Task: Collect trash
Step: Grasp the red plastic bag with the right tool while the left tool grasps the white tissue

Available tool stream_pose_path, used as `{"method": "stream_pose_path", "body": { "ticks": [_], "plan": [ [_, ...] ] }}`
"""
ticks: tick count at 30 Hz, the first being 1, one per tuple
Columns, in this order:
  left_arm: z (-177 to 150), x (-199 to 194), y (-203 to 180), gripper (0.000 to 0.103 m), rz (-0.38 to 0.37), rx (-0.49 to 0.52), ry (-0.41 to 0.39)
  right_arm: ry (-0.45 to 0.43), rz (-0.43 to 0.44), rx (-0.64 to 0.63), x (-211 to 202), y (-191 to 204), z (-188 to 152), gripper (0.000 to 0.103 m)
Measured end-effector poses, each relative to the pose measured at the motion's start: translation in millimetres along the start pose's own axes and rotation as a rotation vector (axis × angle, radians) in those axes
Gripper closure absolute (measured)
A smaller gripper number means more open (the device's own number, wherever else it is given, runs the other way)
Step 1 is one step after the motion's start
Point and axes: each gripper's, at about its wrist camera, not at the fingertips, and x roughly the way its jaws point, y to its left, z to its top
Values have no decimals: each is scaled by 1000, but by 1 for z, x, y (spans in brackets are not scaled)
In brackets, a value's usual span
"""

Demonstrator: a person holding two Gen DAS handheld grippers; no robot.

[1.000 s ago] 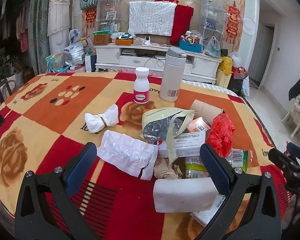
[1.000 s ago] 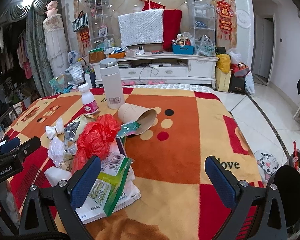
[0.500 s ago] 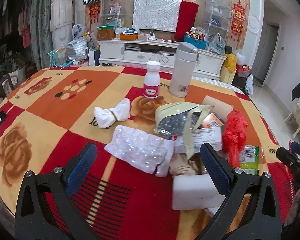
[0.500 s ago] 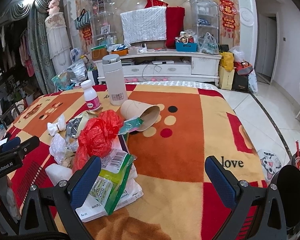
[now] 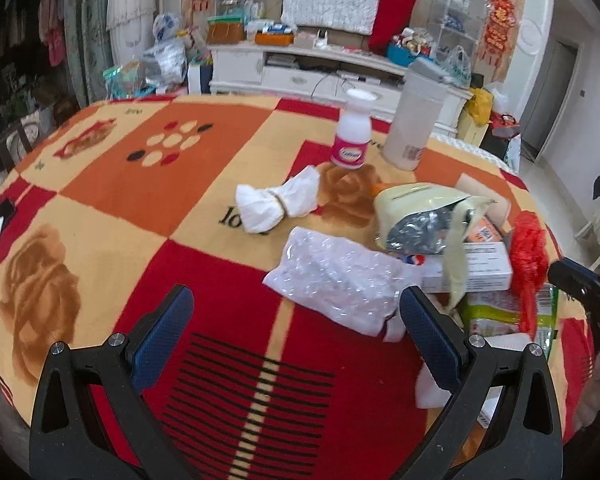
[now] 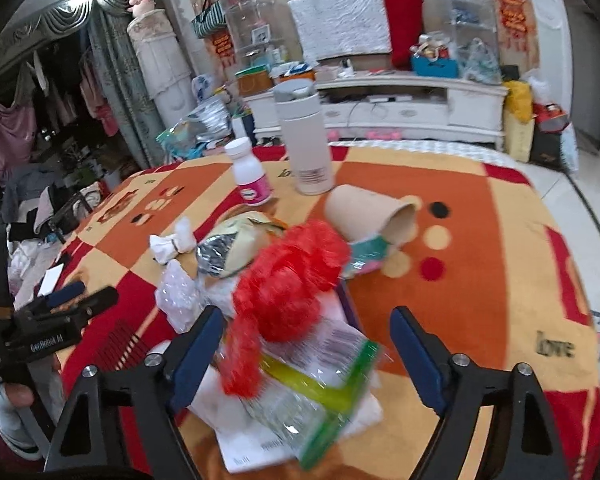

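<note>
A pile of trash lies on the patterned tablecloth (image 5: pixel 132 184): a clear crumpled plastic wrap (image 5: pixel 340 280), a knotted white tissue (image 5: pixel 276 202), a torn foil pouch (image 5: pixel 416 220), a white carton (image 5: pixel 480 266) and a red plastic bag (image 5: pixel 530 252). My left gripper (image 5: pixel 296 336) is open and empty, just short of the plastic wrap. My right gripper (image 6: pixel 308 356) is open, its fingers on either side of the red bag (image 6: pixel 288 292) and a green-edged wrapper (image 6: pixel 324 396). A tipped paper cup (image 6: pixel 368 212) lies beyond.
A pink-labelled white bottle (image 5: pixel 352 136) and a white thermos (image 5: pixel 412 120) stand upright at the far side of the pile. The table's right edge (image 6: pixel 580 280) drops to a tiled floor. A white cabinet (image 6: pixel 400 112) stands behind.
My left gripper has shifted left, so the pile now sits to its right. My right gripper has moved left and forward over the red bag and wrapper. Both stay open.
</note>
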Motion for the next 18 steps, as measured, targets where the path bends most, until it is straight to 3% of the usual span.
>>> {"method": "stream_pose_path", "body": {
  "ticks": [2,5,7,11,16,18],
  "plan": [
    [4,6,4,0,7,-5,9,20,39,21,17,2,8,32],
    [14,17,10,0,46,0,6,65,76,56,41,-1,13,56],
    [24,27,17,0,64,-6,10,60,95,75,46,-4,13,61],
    [48,57,27,0,52,26,8,13,97,56,25,-8,13,63],
    [72,108,25,1,29,162,78,-13,87,56,-6,-21,15,63],
    [74,121,23,11,27,195,107,-15,79,64,-13,-26,15,63]
  ]
}}
